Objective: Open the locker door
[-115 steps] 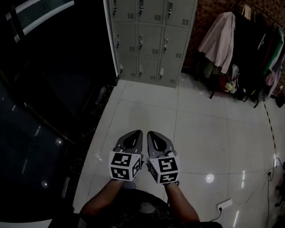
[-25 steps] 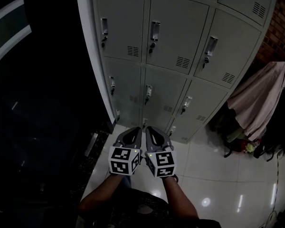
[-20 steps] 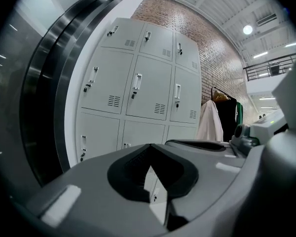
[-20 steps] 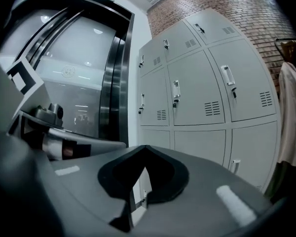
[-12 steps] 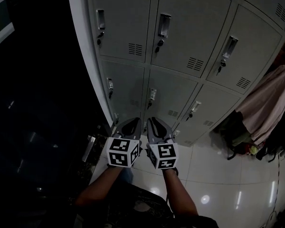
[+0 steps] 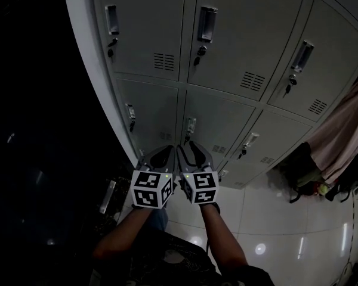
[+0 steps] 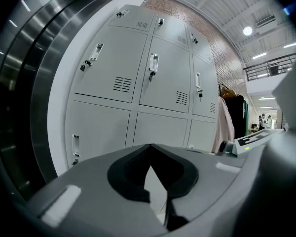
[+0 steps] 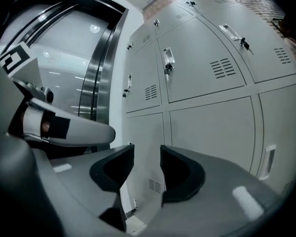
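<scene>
Approach step — the right claw (image 6: 193, 151) has just been opening, nothing between its jaws; the left claw (image 6: 161, 155) is closed. The locker door (image 6: 218, 121) stands shut ahead, untouched — next, reach its handle (image 6: 191, 126).

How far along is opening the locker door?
Done: the lockers are close ahead. In hand: the right gripper has just been opening its jaws, nothing between them; the left gripper is shut. Left: every door shows closed, no handle gripped or pulled.

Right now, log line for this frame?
stage: pre-contact | left gripper: shut, empty | right gripper: jaws just opening, nothing between | locker doors: closed, untouched
</scene>
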### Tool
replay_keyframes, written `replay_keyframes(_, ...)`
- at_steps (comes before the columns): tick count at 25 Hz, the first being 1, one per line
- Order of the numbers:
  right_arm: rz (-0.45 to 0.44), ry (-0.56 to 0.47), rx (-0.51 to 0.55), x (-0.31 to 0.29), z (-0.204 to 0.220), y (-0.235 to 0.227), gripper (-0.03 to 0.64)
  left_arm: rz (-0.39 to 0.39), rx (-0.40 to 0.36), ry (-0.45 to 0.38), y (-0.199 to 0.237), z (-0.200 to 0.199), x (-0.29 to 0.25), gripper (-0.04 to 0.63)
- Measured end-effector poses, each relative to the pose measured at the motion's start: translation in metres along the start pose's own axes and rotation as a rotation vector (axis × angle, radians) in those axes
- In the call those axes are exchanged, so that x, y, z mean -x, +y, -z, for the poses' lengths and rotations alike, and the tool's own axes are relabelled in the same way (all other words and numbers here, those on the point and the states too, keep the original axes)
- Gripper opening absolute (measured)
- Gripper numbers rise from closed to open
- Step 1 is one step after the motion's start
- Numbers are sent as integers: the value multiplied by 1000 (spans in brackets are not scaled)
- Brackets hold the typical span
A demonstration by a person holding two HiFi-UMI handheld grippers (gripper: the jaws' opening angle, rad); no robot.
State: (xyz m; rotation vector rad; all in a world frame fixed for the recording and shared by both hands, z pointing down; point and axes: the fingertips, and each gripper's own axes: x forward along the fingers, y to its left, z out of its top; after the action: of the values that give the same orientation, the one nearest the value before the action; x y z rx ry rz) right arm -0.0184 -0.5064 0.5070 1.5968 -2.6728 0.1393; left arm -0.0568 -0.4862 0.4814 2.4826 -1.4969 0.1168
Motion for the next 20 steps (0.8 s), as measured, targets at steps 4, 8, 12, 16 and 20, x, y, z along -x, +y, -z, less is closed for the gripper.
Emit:
replay_keyframes(4, 11, 6, -15, -29, 14, -12, 191, 3, -3, -3, 16, 2, -21, 5)
replay_keyframes(8, 30, 6, -20, -56, 27, -25, 218, 1, 6, -10, 34, 4, -38, 5)
replay_keyframes(12, 37, 5, -51, -80, 41, -37, 250, 1, 12, -15, 50, 7, -53, 5)
replay_keyframes(16, 44, 9, -65, -100, 55, -50, 280, 3, 8, -10, 60, 15, -66, 5)
replay_keyframes(20, 40, 6, -79, -118, 69, -58, 305, 2, 3, -7, 69, 22, -77, 5)
